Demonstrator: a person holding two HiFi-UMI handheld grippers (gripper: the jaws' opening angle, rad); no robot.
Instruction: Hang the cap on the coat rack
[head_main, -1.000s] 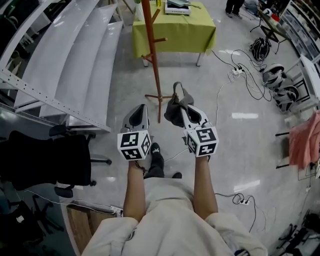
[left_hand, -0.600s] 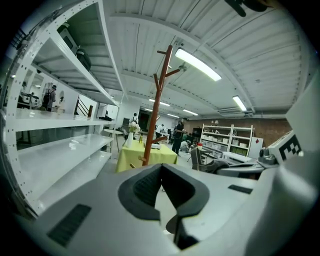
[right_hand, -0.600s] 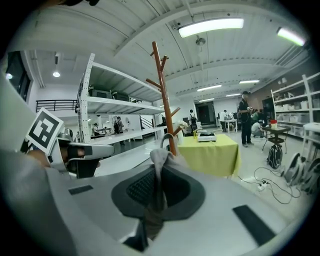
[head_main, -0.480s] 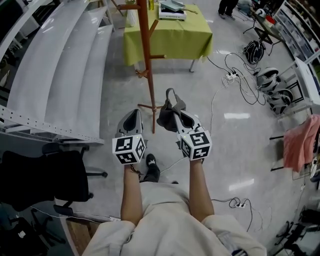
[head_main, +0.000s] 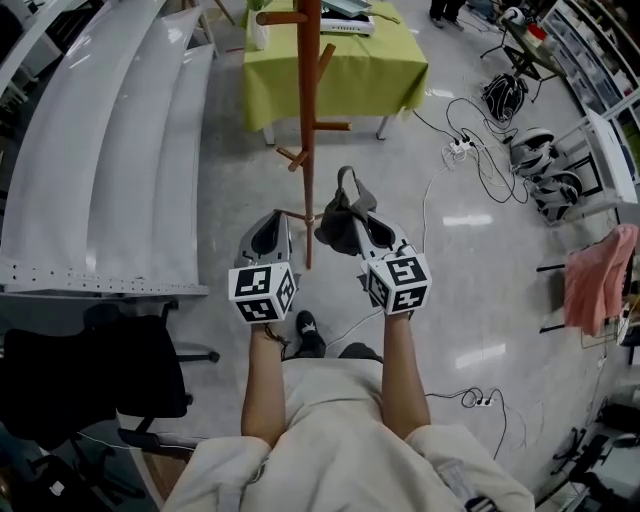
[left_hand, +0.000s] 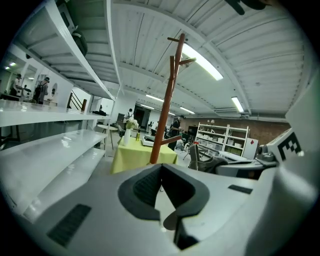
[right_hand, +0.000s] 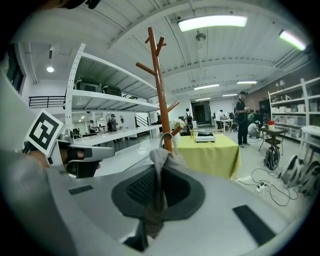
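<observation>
while the cap (head_main: 335, 222) sits clenched between fingers of the right gripper (right_hand: 159, 162), left gripper (left_hand: 162, 165) closed (empty)

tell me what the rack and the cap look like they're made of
Rack: probably wood, reddish-brown and smooth-looking; the pegs branch off like dowels. Cap: soft grey cloth, matte; it creases and droops limply. Exact fabric unclear.

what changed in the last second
The person edged nearer the coat rack, so more of its upper pegs show in the head view. Nothing was taken or let go: the right gripper stays shut on the cap, and the left gripper still holds nothing.
</observation>
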